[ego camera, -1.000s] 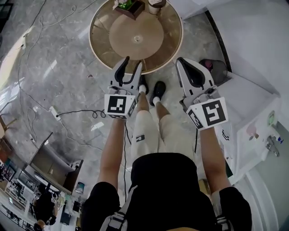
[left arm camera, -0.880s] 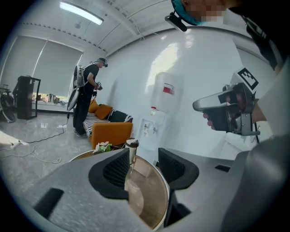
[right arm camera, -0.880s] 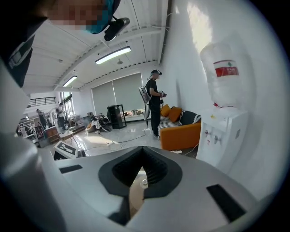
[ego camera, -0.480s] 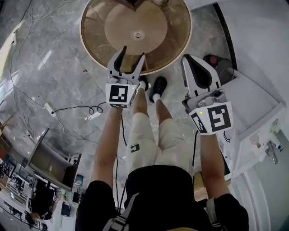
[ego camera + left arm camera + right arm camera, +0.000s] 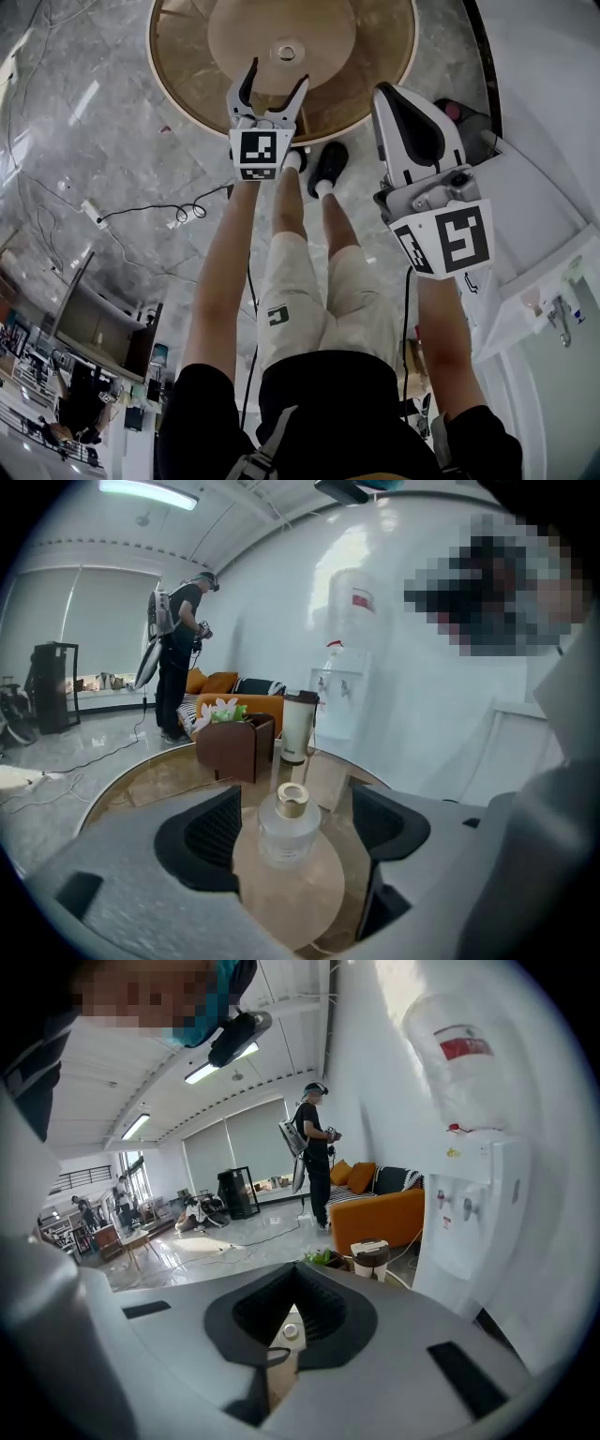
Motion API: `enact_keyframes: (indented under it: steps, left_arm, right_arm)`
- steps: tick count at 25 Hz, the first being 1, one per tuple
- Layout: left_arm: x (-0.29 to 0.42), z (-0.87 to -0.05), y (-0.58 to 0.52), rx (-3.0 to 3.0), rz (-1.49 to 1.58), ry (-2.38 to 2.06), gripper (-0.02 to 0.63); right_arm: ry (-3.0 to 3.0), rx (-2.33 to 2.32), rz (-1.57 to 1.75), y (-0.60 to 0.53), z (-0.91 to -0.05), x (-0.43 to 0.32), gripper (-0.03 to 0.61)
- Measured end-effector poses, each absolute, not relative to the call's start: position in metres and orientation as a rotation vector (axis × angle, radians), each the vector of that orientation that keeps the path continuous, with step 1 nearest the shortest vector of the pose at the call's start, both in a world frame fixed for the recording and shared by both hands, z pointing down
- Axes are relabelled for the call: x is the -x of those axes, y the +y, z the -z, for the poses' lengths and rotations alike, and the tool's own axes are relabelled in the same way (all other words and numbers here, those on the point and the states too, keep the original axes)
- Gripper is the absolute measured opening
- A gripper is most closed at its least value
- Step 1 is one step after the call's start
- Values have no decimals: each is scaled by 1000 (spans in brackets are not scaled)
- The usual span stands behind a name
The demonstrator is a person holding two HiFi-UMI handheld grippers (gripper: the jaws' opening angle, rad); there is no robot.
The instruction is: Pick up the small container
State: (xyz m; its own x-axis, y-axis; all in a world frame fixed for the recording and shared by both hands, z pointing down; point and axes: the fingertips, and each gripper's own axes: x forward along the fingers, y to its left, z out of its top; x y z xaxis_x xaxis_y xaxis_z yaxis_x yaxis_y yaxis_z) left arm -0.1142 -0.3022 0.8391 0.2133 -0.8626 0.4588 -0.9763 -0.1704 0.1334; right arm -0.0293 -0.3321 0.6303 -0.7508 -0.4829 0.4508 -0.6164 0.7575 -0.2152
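The small container is a clear glass bottle with a gold cap (image 5: 287, 52) (image 5: 284, 825), standing at the middle of a round wooden table (image 5: 187, 66). My left gripper (image 5: 277, 73) hangs over the table's near edge, pointing at the bottle from short of it. Its jaws have just been opening and stand wide, with nothing between them. In the left gripper view the bottle shows framed between the fingers (image 5: 211, 832), further ahead. My right gripper (image 5: 398, 94) is off the table's right edge with its pads together; the bottle's cap (image 5: 284, 1331) shows through the slit.
A brown box with flowers (image 5: 234, 744) and a white tumbler (image 5: 298, 726) stand at the table's far side. A water dispenser (image 5: 342, 691) is against the white wall. A person (image 5: 178, 658) stands by an orange sofa (image 5: 389, 1206). Cables (image 5: 178, 214) lie on the marble floor.
Both grippers have sunk toward the table, the left one further, reaching over its near edge. The left jaws have spread from narrow to wide. The box and tumbler have left the head view.
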Motion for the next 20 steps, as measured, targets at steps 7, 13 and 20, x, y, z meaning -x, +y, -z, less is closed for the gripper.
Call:
enact_keyframes:
  steps: [7,13,20]
  left_arm:
    - [115,-883,-315,-2063,-462,-1729,365]
    - [110,-898,-327,-2072,-497,-1701,365]
    - [107,-910,-344,-2088,-538,-1685,364]
  right_arm:
    - [-2573,-829,-534,-337,-648,38,5]
    - [-2563,-834,-566,-337,-659,36,5]
    - [-2560,-864,-580,-346,-663,34,5]
